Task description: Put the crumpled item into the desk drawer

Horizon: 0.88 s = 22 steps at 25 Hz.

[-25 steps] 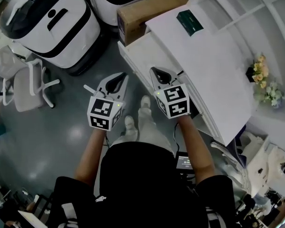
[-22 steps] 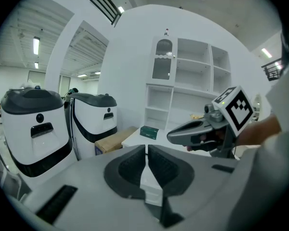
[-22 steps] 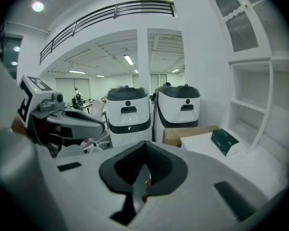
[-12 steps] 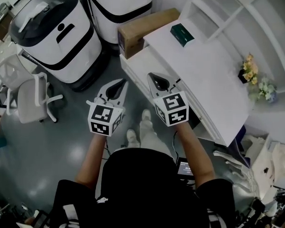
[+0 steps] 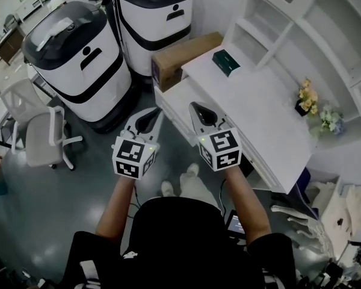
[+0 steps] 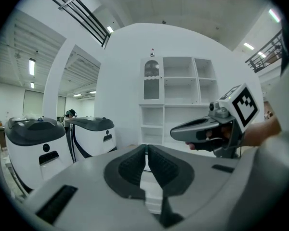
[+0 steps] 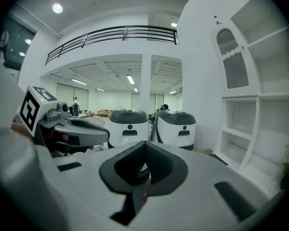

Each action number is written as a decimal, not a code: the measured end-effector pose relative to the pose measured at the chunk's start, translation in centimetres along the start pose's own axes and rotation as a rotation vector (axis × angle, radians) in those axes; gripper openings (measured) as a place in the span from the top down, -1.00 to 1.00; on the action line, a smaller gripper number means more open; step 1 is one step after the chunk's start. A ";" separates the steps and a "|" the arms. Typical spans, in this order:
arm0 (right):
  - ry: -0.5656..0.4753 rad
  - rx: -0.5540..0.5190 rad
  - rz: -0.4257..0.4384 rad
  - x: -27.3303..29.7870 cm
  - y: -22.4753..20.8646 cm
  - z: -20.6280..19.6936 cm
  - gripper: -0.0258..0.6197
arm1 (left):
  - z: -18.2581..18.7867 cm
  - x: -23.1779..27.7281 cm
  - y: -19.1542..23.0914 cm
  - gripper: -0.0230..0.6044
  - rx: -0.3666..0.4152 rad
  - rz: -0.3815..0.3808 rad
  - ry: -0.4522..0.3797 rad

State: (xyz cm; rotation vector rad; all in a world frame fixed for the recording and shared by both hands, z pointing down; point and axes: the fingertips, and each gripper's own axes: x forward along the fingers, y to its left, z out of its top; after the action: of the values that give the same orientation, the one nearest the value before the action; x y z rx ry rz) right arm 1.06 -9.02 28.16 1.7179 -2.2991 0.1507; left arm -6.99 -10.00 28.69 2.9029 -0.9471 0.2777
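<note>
No crumpled item shows in any view. The white desk [image 5: 259, 110] runs along the right of the head view; its front edge [image 5: 171, 110] lies just beyond both grippers, and I cannot make out a drawer. My left gripper [image 5: 145, 117] is held over the grey floor left of the desk, its jaws together with nothing in them [image 6: 147, 147]. My right gripper [image 5: 198, 108] hovers by the desk's near corner, jaws shut and empty [image 7: 145, 144]. Each gripper view shows the other gripper alongside: the right gripper [image 6: 202, 129] and the left gripper [image 7: 74, 129].
A dark green box [image 5: 225, 61] lies on the desk's far end, with a cardboard box [image 5: 183, 56] behind it. Two large white-and-black machines [image 5: 78, 59] [image 5: 156, 23] stand at the back left. A white chair [image 5: 42, 137] is at left. White shelves [image 5: 301, 23] and flowers [image 5: 307, 98] are at right.
Both grippers and the head camera have risen together; the desk and floor look farther below, and more of the shelves and machines has come into view. The jaws stay shut.
</note>
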 end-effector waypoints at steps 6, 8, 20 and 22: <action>-0.051 -0.002 -0.014 -1.1 -0.4 1.9 0.93 | 2.0 -0.3 -0.6 0.87 0.020 -0.002 -0.031; -0.070 0.000 -0.016 -1.6 -0.6 2.4 0.93 | 2.6 -0.1 -1.0 0.87 0.027 -0.003 -0.039; -0.162 0.010 -0.002 -5.2 -3.7 5.8 0.93 | 7.3 1.8 -4.4 0.87 0.048 0.005 -0.096; -0.175 0.012 0.003 -5.9 -4.4 6.4 0.93 | 8.0 2.0 -5.0 0.87 0.054 0.011 -0.103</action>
State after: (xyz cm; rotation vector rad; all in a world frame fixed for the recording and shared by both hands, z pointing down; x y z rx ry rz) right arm 5.81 -6.37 20.12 1.7989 -2.4275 0.0143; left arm -1.25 -8.13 21.20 2.9883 -0.9851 0.1582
